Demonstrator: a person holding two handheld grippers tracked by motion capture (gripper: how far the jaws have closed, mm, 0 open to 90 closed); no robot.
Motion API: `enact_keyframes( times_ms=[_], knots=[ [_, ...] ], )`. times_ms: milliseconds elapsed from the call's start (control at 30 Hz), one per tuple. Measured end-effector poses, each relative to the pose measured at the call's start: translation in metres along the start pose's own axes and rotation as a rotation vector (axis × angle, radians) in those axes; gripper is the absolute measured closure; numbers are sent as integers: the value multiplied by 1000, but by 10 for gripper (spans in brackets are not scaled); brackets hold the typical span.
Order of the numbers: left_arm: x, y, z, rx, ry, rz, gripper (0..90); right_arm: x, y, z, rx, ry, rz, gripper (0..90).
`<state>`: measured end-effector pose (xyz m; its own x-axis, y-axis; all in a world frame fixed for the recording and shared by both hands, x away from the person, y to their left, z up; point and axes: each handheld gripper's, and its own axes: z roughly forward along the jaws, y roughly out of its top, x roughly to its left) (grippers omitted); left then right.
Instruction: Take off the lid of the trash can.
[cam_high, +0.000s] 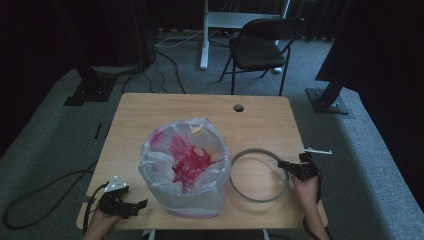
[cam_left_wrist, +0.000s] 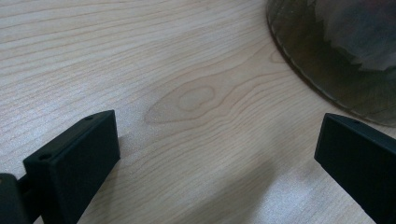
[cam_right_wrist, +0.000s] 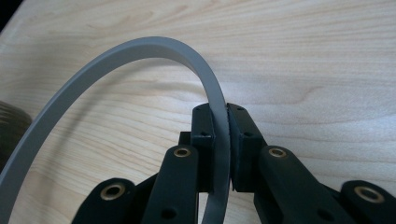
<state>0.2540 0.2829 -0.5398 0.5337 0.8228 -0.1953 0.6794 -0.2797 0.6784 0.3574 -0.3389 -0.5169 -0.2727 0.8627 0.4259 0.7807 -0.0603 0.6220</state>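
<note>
Pale wood tabletop (cam_high: 150, 107) on grey carpet, dark room behind. My right claw (cam_right_wrist: 219, 140) is clamped on the grey ring (cam_high: 240, 192), pinching its band on edge between both pads near the tabletop's right edge; the ring's loop lies on the wood toward the middle, just beside the bin. My left claw (cam_high: 131, 209) rests open and empty at the front left corner. Between them stands the bag-lined bin (cam_high: 165, 195), with red scraps inside.

A dim lab or recording room: a bare wooden worktop (cam_high: 200, 107) stands on grey carpet (cam_high: 45, 130), cables (cam_high: 165, 60) trail across the floor, with metal stand bases (cam_high: 327, 100) and a folding chair (cam_high: 260, 47) behind.
</note>
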Motion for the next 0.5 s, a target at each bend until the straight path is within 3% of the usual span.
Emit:
enact_keyframes(
  times_ms=[233, 500],
  knots=[
    [0, 0, 0, 0, 0, 1, 0, -2, -3, 12, 37, -36, -16, 823],
    [0, 0, 0, 1, 0, 6, 0, -8, -5, 15, 69, -35, -10, 822]
  ],
)
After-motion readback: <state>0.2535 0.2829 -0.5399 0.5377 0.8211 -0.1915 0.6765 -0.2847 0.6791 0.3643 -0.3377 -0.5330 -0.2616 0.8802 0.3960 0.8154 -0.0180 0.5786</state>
